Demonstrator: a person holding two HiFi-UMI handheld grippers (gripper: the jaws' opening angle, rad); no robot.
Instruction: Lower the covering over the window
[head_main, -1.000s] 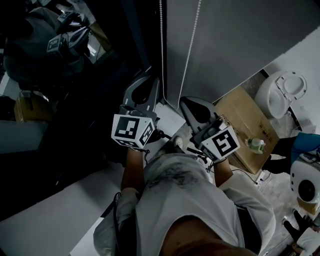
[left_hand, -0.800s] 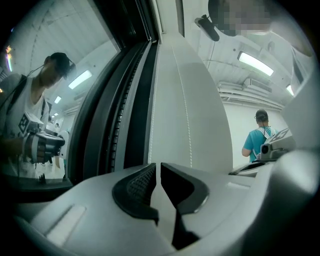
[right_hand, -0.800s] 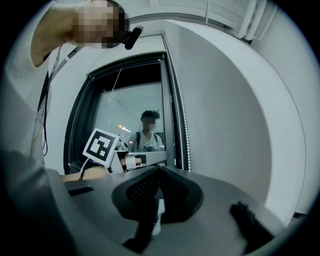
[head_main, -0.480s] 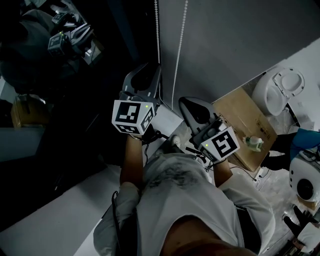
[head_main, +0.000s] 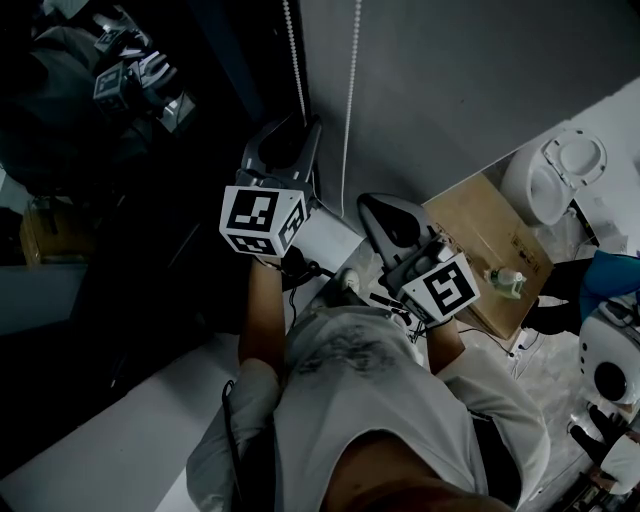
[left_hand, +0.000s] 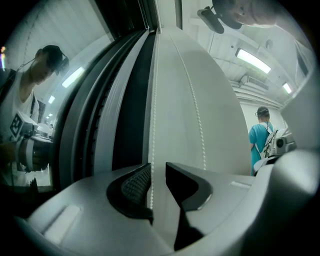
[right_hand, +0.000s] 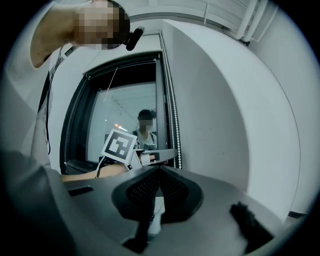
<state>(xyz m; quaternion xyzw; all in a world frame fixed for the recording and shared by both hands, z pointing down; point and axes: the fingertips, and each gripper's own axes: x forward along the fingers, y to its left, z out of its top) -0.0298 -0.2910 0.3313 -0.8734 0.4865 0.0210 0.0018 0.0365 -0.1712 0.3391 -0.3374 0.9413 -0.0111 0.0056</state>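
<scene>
Hanging loose now, the white beaded pull cord (left_hand: 152, 125) runs between the pads of the left gripper (left_hand: 158, 175), whose jaws have just been opening and press on nothing. The right gripper (right_hand: 159, 174) hovers pinched together, empty. The dark-framed window glass (right_hand: 120, 120) is bare, and the covering is out of view, presumably rolled up above. Risk: the cord swings clear before a re-grip, or the neighbouring strand (left_hand: 199, 115) gets grabbed and the covering goes up. A brown cardboard box (head_main: 490, 245) lies on the floor, well clear.
</scene>
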